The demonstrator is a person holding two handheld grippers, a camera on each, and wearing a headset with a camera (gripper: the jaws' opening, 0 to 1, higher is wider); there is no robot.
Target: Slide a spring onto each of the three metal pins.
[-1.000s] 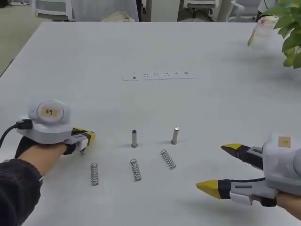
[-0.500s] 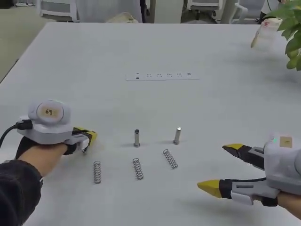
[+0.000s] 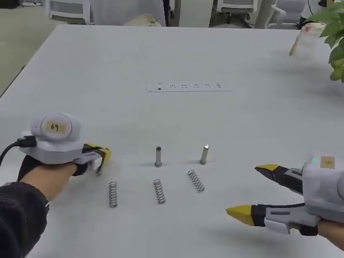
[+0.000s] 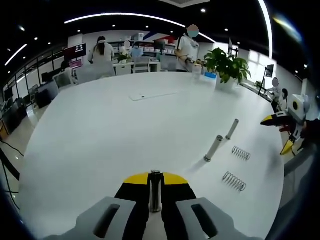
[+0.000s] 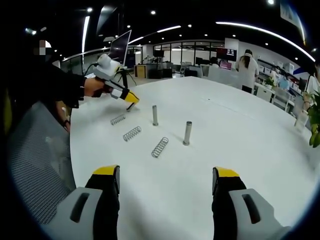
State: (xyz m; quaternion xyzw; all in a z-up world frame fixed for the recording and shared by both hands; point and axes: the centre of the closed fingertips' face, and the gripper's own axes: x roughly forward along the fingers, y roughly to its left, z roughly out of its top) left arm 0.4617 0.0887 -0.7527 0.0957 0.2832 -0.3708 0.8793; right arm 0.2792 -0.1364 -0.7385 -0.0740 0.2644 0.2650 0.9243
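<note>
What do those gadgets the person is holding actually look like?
Both have light grey plastic bodies and black fingers tipped in yellow: the left gripper and the right gripper. A black cable runs from the left one, and a small sticker with digits sits on its rounded top. The person wears a dark sleeve.

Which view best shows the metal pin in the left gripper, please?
The left gripper view: the metal pin sits close up between the jaws of the left gripper. In the head view that gripper largely covers it; in the right gripper view it is too small to tell.
</note>
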